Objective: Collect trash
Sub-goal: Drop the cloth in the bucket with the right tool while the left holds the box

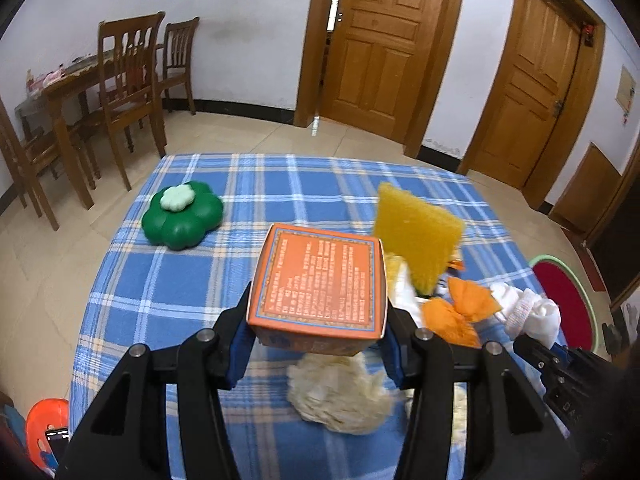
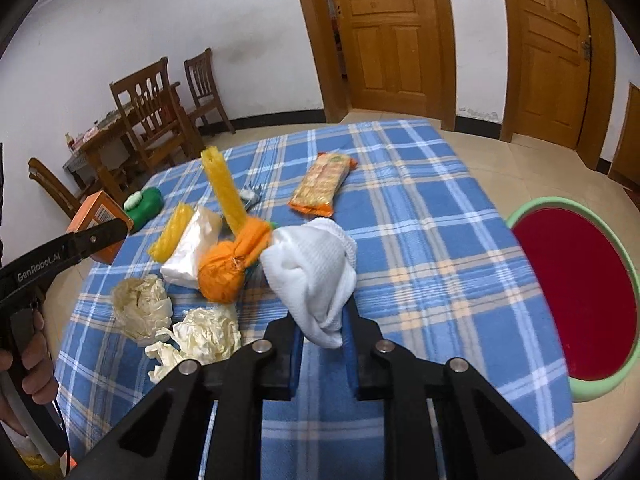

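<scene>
The blue plaid surface [image 2: 420, 208] is carrying crumpled paper [image 2: 208, 336] and a snack packet [image 2: 322, 184]. The left gripper [image 1: 316, 340] is clamping the orange box [image 1: 320, 284] above it; the right gripper [image 2: 324, 340] is pinching a white cloth [image 2: 316, 276].

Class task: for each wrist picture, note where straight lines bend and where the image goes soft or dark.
Left wrist view: door frames bow outward, corners are black, and the yellow sponge is smeared. Right wrist view: the same bowing in the doors, dark corners, white cloth slightly soft, table evenly lit.
</scene>
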